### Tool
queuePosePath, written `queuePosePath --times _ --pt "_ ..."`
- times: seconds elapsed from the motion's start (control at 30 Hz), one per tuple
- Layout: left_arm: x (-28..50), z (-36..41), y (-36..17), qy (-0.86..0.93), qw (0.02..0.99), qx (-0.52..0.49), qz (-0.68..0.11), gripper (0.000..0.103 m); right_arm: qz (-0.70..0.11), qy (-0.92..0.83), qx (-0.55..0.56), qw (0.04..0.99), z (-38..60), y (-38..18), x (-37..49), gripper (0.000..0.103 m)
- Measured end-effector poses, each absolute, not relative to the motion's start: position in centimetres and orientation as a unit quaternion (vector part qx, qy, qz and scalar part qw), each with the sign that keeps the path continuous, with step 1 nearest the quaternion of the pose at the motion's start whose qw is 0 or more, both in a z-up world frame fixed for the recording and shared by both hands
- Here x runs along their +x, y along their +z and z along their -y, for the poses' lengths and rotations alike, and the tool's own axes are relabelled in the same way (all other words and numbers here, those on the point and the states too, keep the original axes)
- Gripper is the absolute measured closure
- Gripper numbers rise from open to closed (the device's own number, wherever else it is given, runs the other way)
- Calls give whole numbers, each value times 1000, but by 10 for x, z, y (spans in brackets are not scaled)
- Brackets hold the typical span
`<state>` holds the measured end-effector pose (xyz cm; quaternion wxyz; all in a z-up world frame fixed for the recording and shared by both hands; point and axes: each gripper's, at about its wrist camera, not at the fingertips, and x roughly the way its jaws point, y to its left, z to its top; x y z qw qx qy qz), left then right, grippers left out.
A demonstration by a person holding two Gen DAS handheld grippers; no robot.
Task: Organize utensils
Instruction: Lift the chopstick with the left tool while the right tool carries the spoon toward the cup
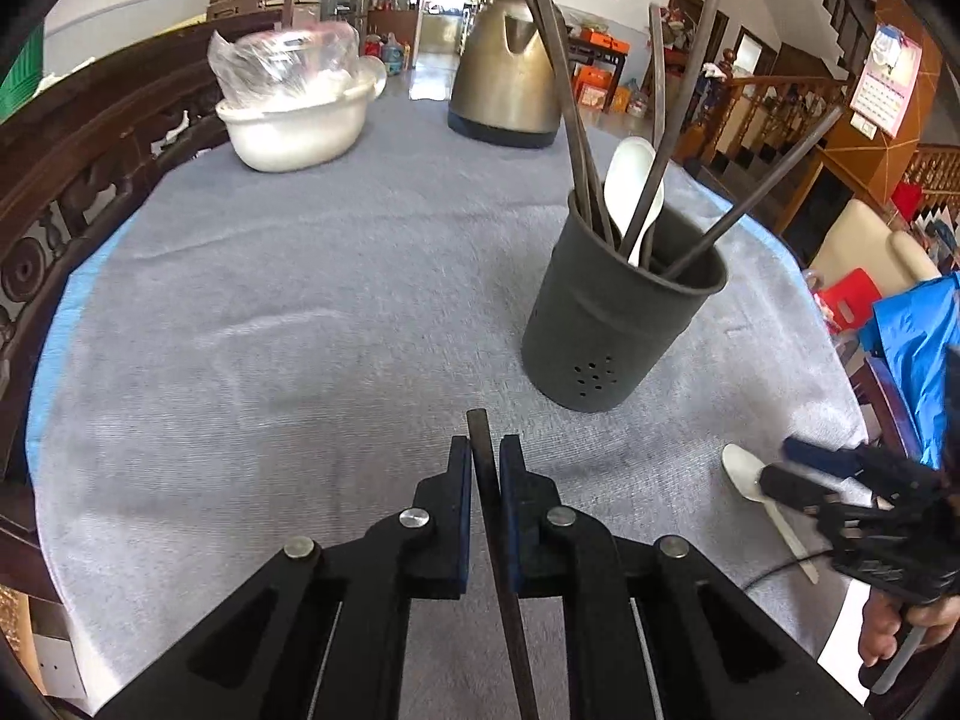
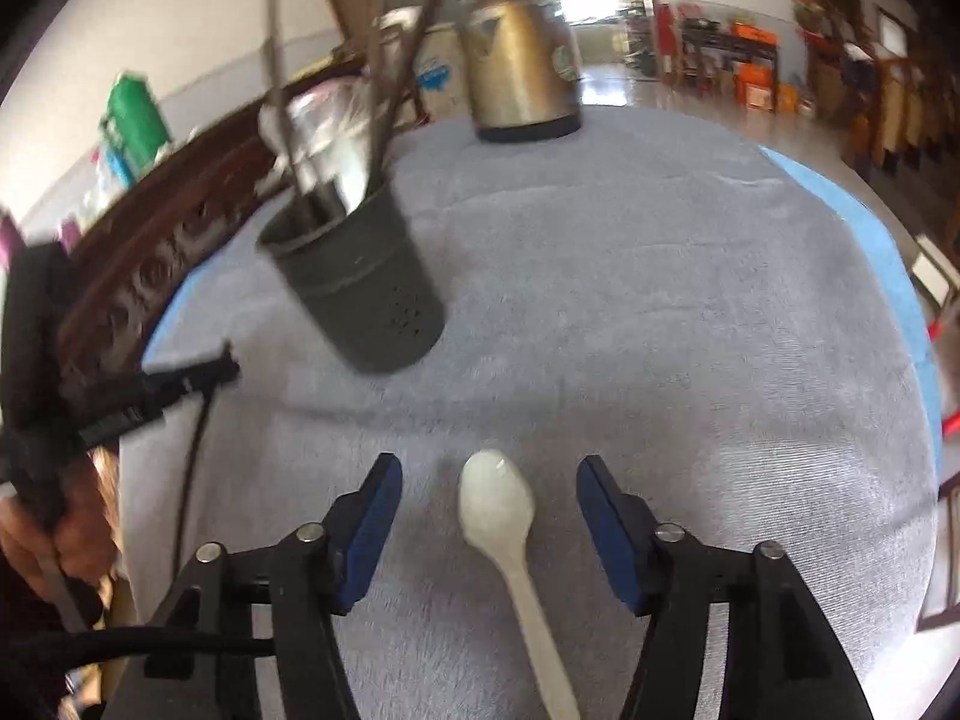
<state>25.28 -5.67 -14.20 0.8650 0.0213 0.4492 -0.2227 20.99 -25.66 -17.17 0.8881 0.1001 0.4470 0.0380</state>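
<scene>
Two items are in play. One dark chopstick (image 1: 489, 516) is clamped in the left claw (image 1: 485, 450), with the holder (image 1: 618, 324) at 1 o'clock. The white spoon (image 2: 498, 510) lies flat on the worktop (image 2: 660, 300) between the parted pads of the right claw (image 2: 489, 483), untouched. Risks: the thin chopstick is likely to pivot in the grip and miss the crowded holder; the spoon may skid on the cloth.
</scene>
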Motion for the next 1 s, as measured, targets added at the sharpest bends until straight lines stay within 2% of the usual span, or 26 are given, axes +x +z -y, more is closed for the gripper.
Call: queuePosePath --times 0.07,0.17,0.27,0.43,0.7,0.83,1.0 --pt "249 54 -137 -221 870 22 -441 94 -470 24 75 879 250 -180 213 64" --pt "242 53 -128 -223 874 27 -430 94 -499 21 60 864 243 -191 217 64" --pt "238 53 -122 -229 876 27 -423 94 -500 16 19 866 232 -190 215 71" --pt "235 49 -117 -243 877 14 -415 94 -495 11 25 868 228 -187 216 71" --pt "239 35 -109 -243 878 1 -412 94 -388 37 134 911 250 -143 205 71" --pt "253 29 -127 -244 853 -18 -460 93 -339 60 200 917 260 -131 199 71" --pt "262 24 -154 -246 816 -53 -521 92 -314 89 245 913 259 -131 194 71"
